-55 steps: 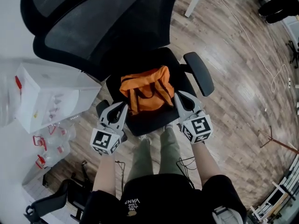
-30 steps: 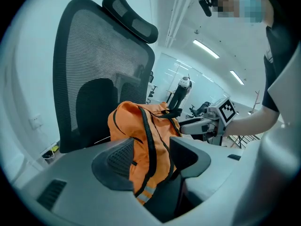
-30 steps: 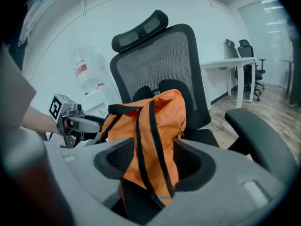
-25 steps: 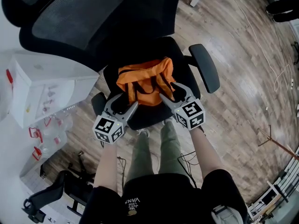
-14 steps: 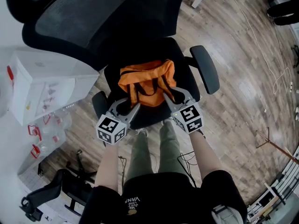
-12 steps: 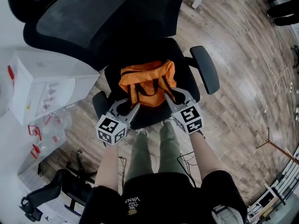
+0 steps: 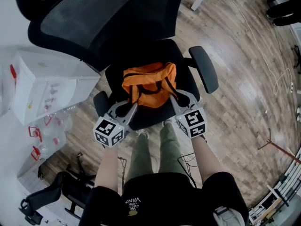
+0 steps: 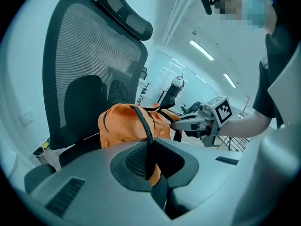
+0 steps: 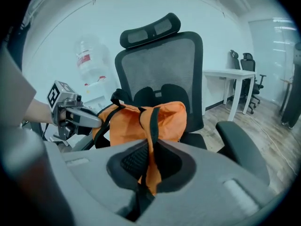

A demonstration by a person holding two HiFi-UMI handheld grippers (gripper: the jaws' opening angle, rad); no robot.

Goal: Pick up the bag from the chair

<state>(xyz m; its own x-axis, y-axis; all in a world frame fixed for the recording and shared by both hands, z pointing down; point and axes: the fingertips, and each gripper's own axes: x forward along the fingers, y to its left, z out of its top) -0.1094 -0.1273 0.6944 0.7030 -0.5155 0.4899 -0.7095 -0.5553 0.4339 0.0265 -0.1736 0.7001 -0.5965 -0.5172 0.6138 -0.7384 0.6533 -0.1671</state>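
My left claw point(image 7: 133, 106) and right claw point(image 7: 172, 99) each clamp a strap of the orange duffel bag point(image 7: 149, 81) on the black office chair point(image 7: 190, 86).
Head view: the bag sits on the seat between the armrests point(image 7: 203, 69), and my claws meet its near corners, one from each side. Left gripper view: my jaws have just been closing and now pinch a black strap point(image 8: 146, 135), with orange fabric under it between the pads. Right gripper view: these jaws have just been closing too and grip a dark-edged orange strap point(image 9: 153, 140); the bag stands in front of the mesh backrest point(image 9: 160, 65).
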